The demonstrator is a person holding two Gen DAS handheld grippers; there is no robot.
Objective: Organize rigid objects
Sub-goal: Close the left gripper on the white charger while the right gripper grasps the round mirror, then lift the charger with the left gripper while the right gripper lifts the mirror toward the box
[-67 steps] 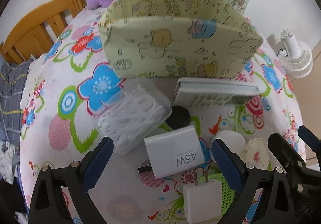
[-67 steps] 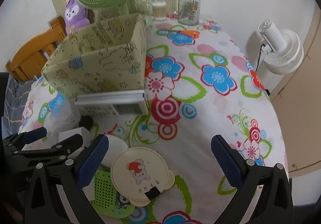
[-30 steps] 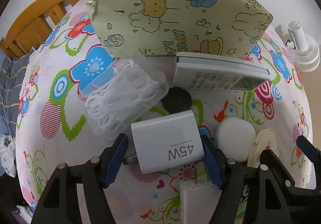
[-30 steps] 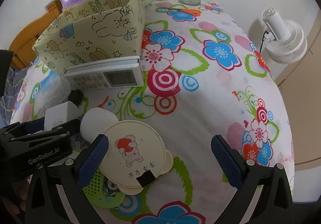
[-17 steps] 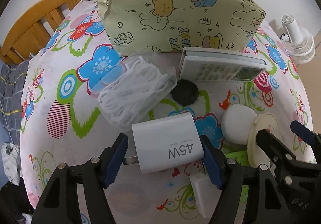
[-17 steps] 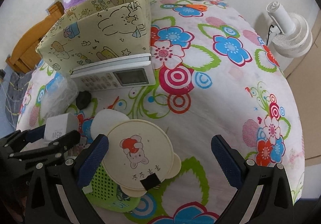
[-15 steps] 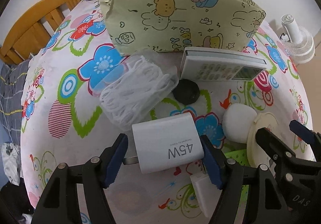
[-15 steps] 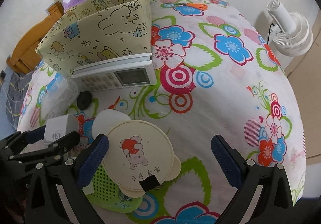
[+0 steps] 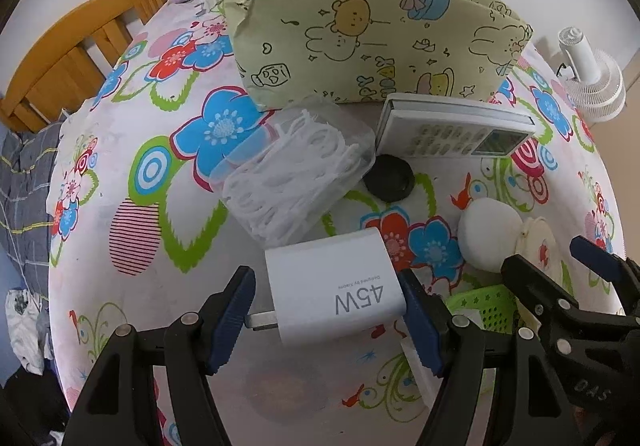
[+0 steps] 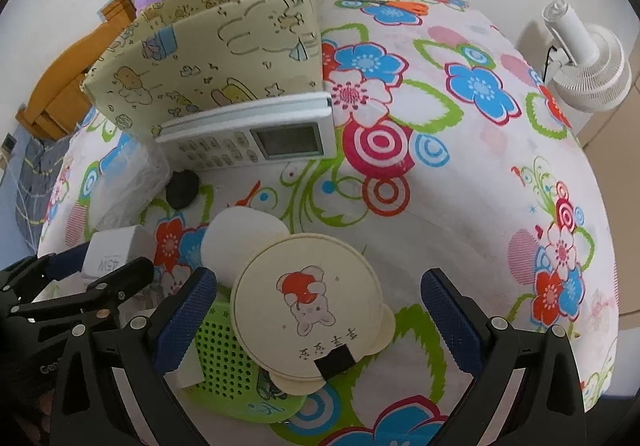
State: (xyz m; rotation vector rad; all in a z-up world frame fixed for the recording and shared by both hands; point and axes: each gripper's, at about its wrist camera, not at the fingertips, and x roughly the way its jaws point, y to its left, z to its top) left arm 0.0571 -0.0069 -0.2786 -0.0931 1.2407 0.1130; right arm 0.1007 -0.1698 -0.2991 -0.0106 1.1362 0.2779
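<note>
We hold the white square 45W charger block point(image 9: 334, 288) clamped between the blue pads of our left tool point(image 9: 326, 306), its metal prongs poking out toward the left pad; it sits lifted above the flower-print cloth of the bench point(image 9: 132, 150). Just beyond it lies the clear plastic box of white floss picks point(image 9: 296, 174), with a small black round cap point(image 9: 389, 178) beside that and a white remote control with a grey screen point(image 9: 452, 130) resting against the pale yellow cartoon-print storage box point(image 9: 372, 42).

Our right tool point(image 10: 318, 318) stands wide, gripping nothing, its pads either side of a cream round fan with a rabbit drawing point(image 10: 308, 306). That fan lies over a green perforated plastic basket point(image 10: 228, 362) and partly covers a white round puck point(image 10: 240, 238). From this side the left tool point(image 10: 98, 266) shows at the lower left, the charger in its grip.
</note>
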